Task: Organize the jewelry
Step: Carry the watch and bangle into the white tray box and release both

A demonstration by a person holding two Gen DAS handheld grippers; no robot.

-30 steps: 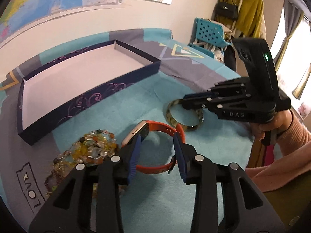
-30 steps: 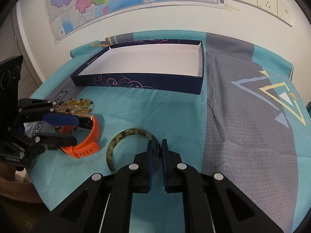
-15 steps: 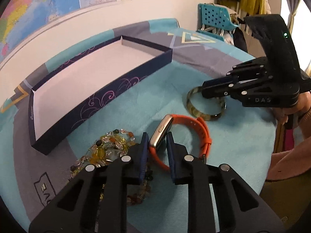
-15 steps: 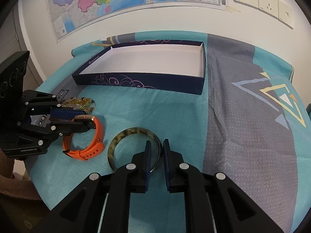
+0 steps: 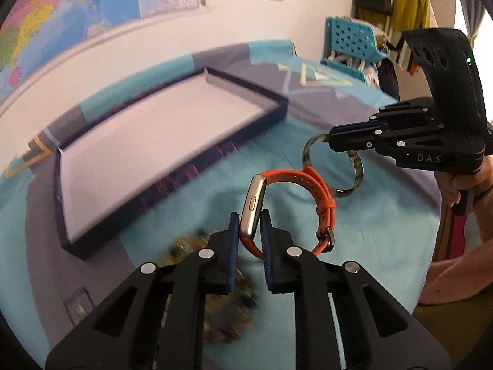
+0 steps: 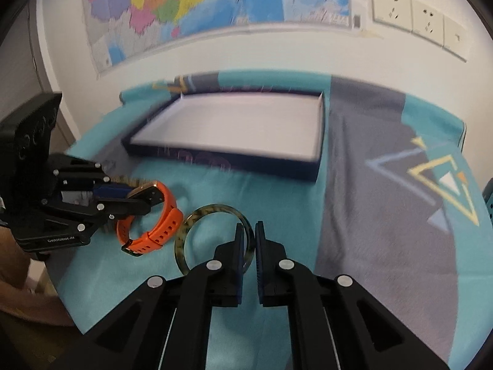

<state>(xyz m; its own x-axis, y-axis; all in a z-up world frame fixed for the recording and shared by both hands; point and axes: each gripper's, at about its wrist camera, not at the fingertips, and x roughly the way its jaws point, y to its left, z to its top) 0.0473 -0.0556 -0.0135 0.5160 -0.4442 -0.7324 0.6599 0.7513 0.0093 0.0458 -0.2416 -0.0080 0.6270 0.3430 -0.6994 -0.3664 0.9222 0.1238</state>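
Your left gripper point(image 5: 250, 231) is clamped on the orange watch point(image 5: 295, 185), the blue pads point(image 5: 234, 246) pinching its gold case from both sides. The watch is held up off the teal tablecloth point(image 5: 385, 215), strap loop dangling toward the right with the buckle at the bottom. From the right wrist camera the same watch point(image 6: 154, 215) hangs in front of the near long wall of the navy tray point(image 6: 234, 160), off that wall's left end, and it has not crossed the rim.

Under your left gripper there's a blurred heap of beaded jewelry point(image 5: 222, 308) on the cloth, just in front of the tray's point(image 5: 172, 178) near left corner. Too smeared to pick out single pieces.

Moving right: your right gripper point(image 6: 248, 243) is closed on the mottled green-brown bangle point(image 6: 197, 215), fingers nipping its rim on the right side of the ring. In the left wrist view that bangle point(image 5: 354, 166) hangs tilted from the right gripper point(image 5: 332, 141), clear of the cloth, in front of the tray's near right corner. Bangle and watch strap sit just beside each other; whether they touch, I can't tell.

The tray's white floor point(image 6: 234, 129) is bare. Behind the tray, on the wall, a map point(image 6: 191, 9) and, to the right, a row of sockets point(image 6: 416, 18).
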